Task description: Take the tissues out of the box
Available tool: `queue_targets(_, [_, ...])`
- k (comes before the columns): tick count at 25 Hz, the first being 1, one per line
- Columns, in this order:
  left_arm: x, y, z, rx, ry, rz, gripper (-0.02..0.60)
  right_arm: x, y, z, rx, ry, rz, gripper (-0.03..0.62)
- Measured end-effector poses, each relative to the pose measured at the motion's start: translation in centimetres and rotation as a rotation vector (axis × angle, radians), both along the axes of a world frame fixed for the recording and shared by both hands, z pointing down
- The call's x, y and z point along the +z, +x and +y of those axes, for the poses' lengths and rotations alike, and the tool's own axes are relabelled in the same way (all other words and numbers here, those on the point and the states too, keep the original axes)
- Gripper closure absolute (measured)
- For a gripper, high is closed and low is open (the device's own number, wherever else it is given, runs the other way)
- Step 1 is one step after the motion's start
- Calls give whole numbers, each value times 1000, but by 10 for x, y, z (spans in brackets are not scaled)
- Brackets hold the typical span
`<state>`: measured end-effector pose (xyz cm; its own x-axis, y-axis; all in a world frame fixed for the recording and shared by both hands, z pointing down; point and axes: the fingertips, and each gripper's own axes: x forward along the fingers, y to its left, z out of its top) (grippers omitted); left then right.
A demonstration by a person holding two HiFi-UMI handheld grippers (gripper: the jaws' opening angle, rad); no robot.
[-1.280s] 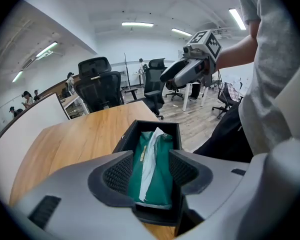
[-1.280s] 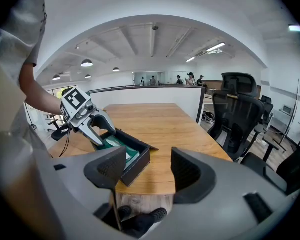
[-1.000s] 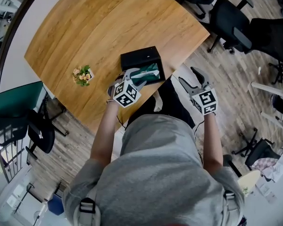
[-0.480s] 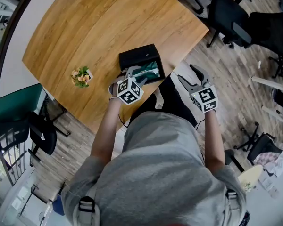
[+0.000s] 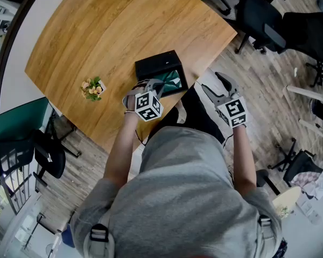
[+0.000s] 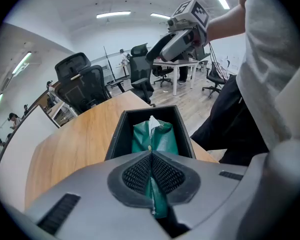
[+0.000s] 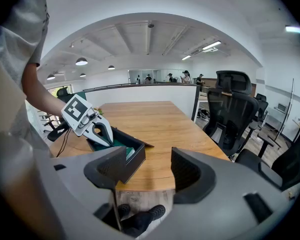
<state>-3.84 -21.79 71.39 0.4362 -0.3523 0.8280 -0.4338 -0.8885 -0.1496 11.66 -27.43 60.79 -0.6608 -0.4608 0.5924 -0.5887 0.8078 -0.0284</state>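
Wooden table (image 5: 97,31) is filling most of the head view. Black box (image 5: 157,65) is sitting open near the table's edge, w/ the green tissue pack (image 6: 157,136) lying inside it. The pack's long axis is running lengthwise w/ the box & straight away from the left gripper (image 6: 151,159), so the lift prob. needs to go up & back along that line. The left gripper's jaws have just been closing & are now pinching the pack's near part, pads pressing together on the green wrap. Right gripper (image 7: 147,166) is hovering off the table edge, jaws apart, nothing btwn them, well apart from the box, so the left one is clearly nearer. White tissue (image 6: 153,122) is poking up from the pack beyond the pinch, untouched.
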Motion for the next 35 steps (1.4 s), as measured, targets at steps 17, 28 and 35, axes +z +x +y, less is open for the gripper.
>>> queue_targets(17, [-10, -2, -2, -35, -53, 89, 565, -8, -5, 9, 3, 28, -4, 307])
queue_targets(28, [-27, -3, -1, -27, -29, 80, 565, -25, -17, 19, -18, 67, -31, 306])
queue_targets(35, [-56, 0, 3, -37, 15, 88, 565, -33, -20, 23, -21, 111, -47, 307])
